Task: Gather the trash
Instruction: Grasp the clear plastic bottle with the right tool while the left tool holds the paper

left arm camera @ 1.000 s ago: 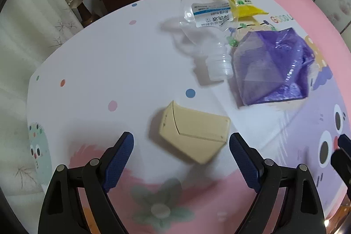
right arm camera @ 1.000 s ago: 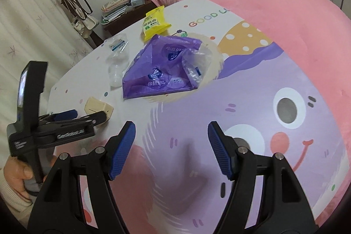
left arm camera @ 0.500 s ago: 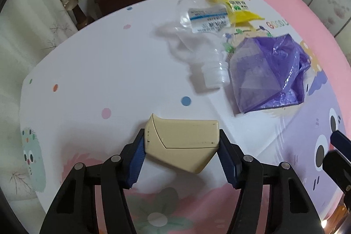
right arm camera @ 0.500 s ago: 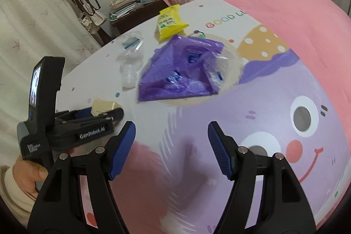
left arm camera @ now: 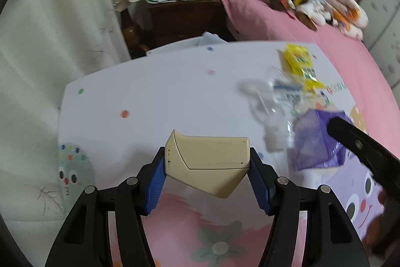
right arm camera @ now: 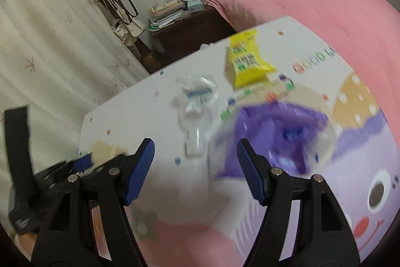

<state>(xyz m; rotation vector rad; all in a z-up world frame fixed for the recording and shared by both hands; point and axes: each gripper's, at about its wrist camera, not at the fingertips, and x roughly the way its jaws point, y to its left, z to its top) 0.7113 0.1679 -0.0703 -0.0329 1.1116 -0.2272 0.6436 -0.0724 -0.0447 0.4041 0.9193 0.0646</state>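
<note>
L claw [left arm camera: 207, 175]: we see it clenched on the beige box [left arm camera: 207, 162], blue pads pressing both short ends; box sits lifted clear of the mat, tilted a bit.
R claw [right arm camera: 195, 168]: released, jaws wide, nothing btwn them; it hangs over the mat near the purple bag, pic blurred.
Beige box: also seen in R view at far left [right arm camera: 106, 150], partly hidden by the L claw's body.
Purple bag [right arm camera: 277, 139]: crumpled plastic, lies on the mat just past the R claw's far finger; in L view it's at right [left arm camera: 316, 142], partly behind the R claw's black arm.
Clear bottle [right arm camera: 197, 101]: squashed, blue-white label, lies on its side w/ neck toward us, just beside the purple bag on its left.
Yellow packet [right arm camera: 246, 61]: flat snack pouch, further back than the bottle, near the "GOOD LU.." print; in L view [left arm camera: 300, 61] just behind the bottle.
Mat [left arm camera: 160, 91]: white/pink cartoon mat spread on the bed, coloured dots, flower and face prints; all trash items lie on it exc. the box.
Bed [right arm camera: 325, 14]: pink cover, pillow and plush toys at the headboard.
Nightstand [right arm camera: 180, 26]: dark wood, stack of papers and a small box on top, beside the bed.
Hand: we see a bit of the person's hand [right arm camera: 23, 239] at lower left of R view, under the L claw's handle.
</note>
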